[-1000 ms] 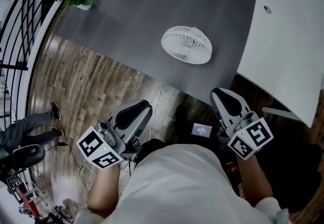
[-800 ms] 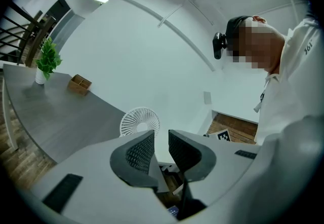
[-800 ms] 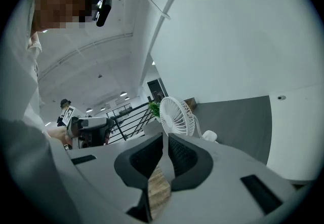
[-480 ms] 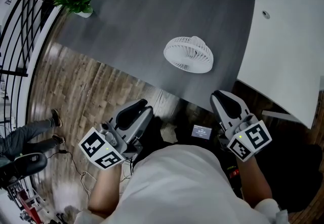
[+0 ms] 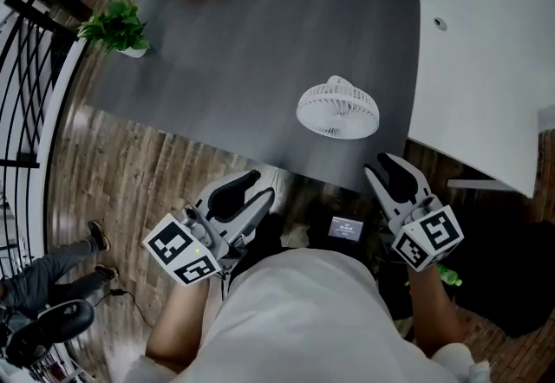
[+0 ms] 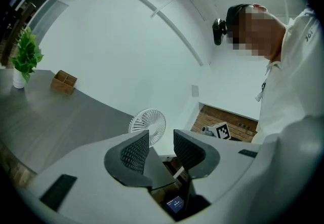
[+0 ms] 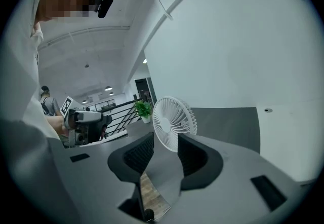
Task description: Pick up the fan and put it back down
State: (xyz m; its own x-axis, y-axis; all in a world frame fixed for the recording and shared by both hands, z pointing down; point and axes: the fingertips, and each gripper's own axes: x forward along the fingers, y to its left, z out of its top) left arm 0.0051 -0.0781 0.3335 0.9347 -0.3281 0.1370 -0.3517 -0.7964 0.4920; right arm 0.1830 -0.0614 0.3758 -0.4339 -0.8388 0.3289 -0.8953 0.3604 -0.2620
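**Both jaws spread as we close in on the fan**

Head view: The fan (image 5: pixel 338 109) stands untouched on the dark worktop (image 5: pixel 243 43), near its front edge and toward its right end. It now sits closer to us than it did a second ago, so we have been moving in on it. The left gripper (image 5: pixel 254 188) and the right gripper (image 5: pixel 384 167) are both short of the worktop's edge, over the wood floor. Both aim at the fan, and the right one is much the nearer.

Left gripper view: The jaws have just been opening. They stand apart with nothing between them. The fan shows beyond the gap, well apart from the pads.

Right gripper view: These jaws have also just been opening and are released, holding nothing. The fan lines up right above the gap but is still ahead of the pads, not between them.

We judge this to be the approach. The pick-up has not begun, and the spread jaws look ready for it.
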